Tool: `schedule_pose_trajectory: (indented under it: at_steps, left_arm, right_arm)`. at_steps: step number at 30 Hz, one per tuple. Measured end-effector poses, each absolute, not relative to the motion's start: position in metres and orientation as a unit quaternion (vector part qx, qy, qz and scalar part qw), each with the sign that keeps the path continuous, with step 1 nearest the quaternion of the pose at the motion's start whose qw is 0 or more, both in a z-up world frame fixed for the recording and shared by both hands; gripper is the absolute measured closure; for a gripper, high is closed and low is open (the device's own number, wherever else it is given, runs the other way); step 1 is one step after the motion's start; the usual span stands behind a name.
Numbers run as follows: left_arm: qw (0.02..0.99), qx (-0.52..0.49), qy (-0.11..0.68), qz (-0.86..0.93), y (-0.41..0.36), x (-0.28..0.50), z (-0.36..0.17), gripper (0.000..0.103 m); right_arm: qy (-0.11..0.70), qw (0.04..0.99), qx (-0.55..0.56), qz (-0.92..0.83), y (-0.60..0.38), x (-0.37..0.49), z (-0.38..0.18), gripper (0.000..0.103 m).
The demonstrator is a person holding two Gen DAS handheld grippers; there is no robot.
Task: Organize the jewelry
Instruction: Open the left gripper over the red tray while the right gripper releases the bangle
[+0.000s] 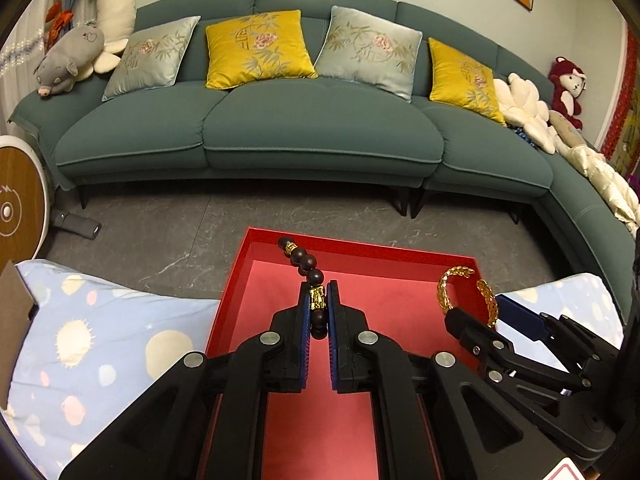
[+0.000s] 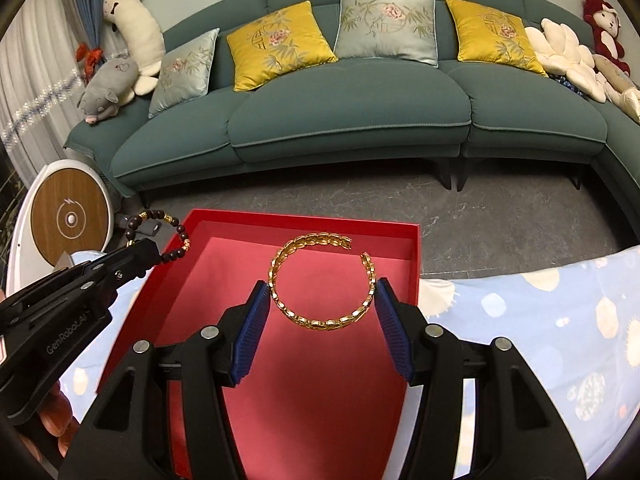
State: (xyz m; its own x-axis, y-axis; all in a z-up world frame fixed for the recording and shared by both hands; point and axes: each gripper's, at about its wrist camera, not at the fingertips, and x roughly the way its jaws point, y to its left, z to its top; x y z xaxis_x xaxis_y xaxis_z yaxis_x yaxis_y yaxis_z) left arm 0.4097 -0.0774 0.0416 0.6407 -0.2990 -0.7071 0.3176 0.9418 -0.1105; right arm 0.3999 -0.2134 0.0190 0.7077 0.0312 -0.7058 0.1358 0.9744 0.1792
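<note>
My left gripper (image 1: 319, 300) is shut on a dark wooden bead bracelet (image 1: 307, 265) with gold spacer beads, and holds it above the open red box (image 1: 256, 248). The right wrist view shows the same bracelet (image 2: 176, 236) hanging off that gripper at the box's left rim. A gold open bangle (image 2: 322, 280) with a leaf-like pattern sits between the blue pads of my right gripper (image 2: 324, 296), which is shut on its two sides over the red box (image 2: 412, 256). In the left wrist view the bangle (image 1: 450, 286) and right gripper (image 1: 476, 316) appear at the box's right side.
The box rests on a light blue cloth (image 1: 100, 344) with round patterns. Beyond it lie a grey marbled floor (image 2: 500, 216) and a teal sofa (image 1: 304, 120) with yellow and grey cushions and plush toys. A round white and wood device (image 2: 68, 212) stands at the left.
</note>
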Motion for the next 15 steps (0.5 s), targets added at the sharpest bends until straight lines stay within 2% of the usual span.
schedule_pose_trajectory:
  at_steps: [2, 3, 5, 6, 8, 15]
  left_arm:
    - [0.905, 0.01, 0.393, -0.161, -0.078, 0.42, 0.031, 0.098]
    - [0.905, 0.008, 0.397, -0.152, -0.079, 0.423, 0.026, 0.092]
    - [0.904, 0.001, 0.405, -0.141, -0.076, 0.43, 0.016, 0.089]
    - [0.902, 0.0, 0.41, -0.138, -0.076, 0.433, 0.012, 0.084]
    - [0.9, 0.002, 0.416, -0.131, -0.07, 0.435, 0.007, 0.081]
    - [0.893, 0.005, 0.431, -0.131, -0.054, 0.426, -0.006, 0.081]
  right_arm:
    - [0.385, 0.916, 0.109, -0.023, -0.214, 0.407, 0.011, 0.049]
    - [0.387, 0.916, 0.107, -0.022, -0.214, 0.41, 0.008, 0.041]
    - [0.381, 0.919, 0.096, -0.027, -0.21, 0.411, 0.004, 0.026]
    - [0.378, 0.921, 0.085, -0.029, -0.207, 0.411, 0.003, 0.025]
    - [0.377, 0.923, 0.065, -0.03, -0.202, 0.411, 0.002, 0.025]
    - [0.372, 0.927, 0.029, -0.039, -0.203, 0.407, 0.003, 0.025]
